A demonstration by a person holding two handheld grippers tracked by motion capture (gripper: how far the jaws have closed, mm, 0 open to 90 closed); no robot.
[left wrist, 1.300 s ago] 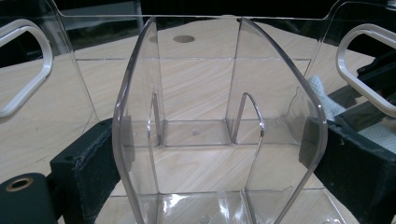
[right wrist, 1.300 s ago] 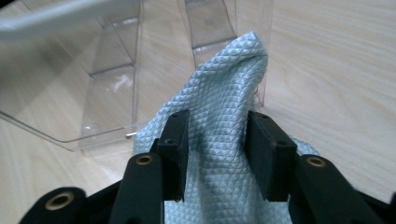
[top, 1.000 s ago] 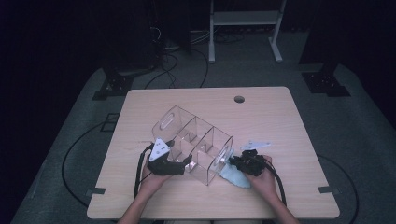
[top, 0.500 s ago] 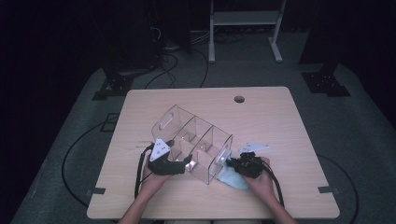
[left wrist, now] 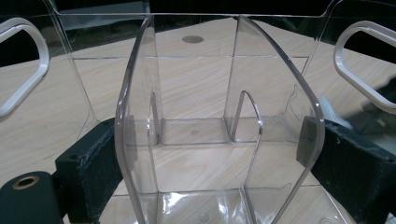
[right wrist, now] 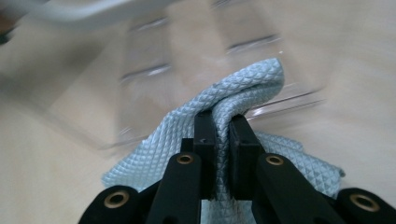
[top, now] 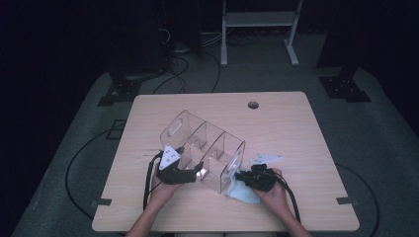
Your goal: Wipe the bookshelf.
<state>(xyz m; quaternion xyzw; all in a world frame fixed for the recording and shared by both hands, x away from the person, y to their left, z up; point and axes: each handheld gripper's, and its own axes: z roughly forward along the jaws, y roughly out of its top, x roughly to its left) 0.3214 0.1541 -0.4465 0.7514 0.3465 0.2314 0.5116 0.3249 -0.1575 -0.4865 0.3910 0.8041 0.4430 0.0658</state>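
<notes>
A clear plastic organizer (top: pixel 207 143) with several compartments and a handle slot at each end lies tilted on the wooden table (top: pixel 296 133). My left gripper (top: pixel 197 173) grips its near side. In the left gripper view the organizer (left wrist: pixel 219 70) fills the space between the wide-set black pads (left wrist: pixel 93 168) of the left gripper (left wrist: pixel 219 172), which press on its outer walls. My right gripper (top: pixel 242 177) is shut on a light blue textured cloth (top: pixel 242 192) at the organizer's right end. In the right gripper view the right gripper (right wrist: pixel 222 126) pinches a fold of the cloth (right wrist: pixel 252 88) against the blurred clear wall (right wrist: pixel 140 60).
A round cable hole (top: pixel 253 104) sits near the table's far edge. Cables (top: pixel 79 158) run across the dark floor at the left and behind the table. A white frame (top: pixel 257 29) stands at the back. Bare tabletop lies to the far right and far left.
The right gripper with the cloth has shifted slightly left, closer to the organizer's end. The left gripper and the organizer have stayed in place.
</notes>
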